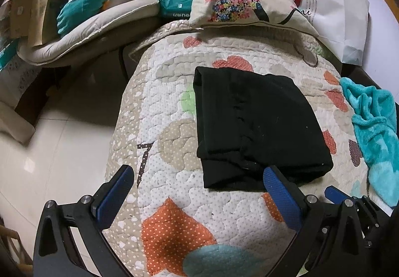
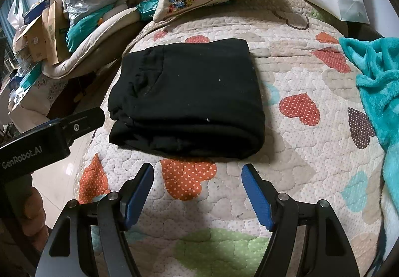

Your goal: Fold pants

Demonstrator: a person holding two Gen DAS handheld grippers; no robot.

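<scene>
Black pants [image 2: 187, 95] are lying folded into a compact rectangle on the quilted bedspread [image 2: 286, 164]. Both tools are hovering at the near edge. The right hand-held gripper [image 2: 198, 192] is standing spread wide, gripping nothing, just short of the fold. The left hand-held gripper [image 1: 199, 192] is likewise spread, empty, with one blue pad [image 1: 281, 197] overlapping the pants' near corner in view; contact cannot be confirmed. A floral cushion [image 1: 239, 0] is sitting beyond, a teal blanket [image 2: 376, 92] to the right.
</scene>
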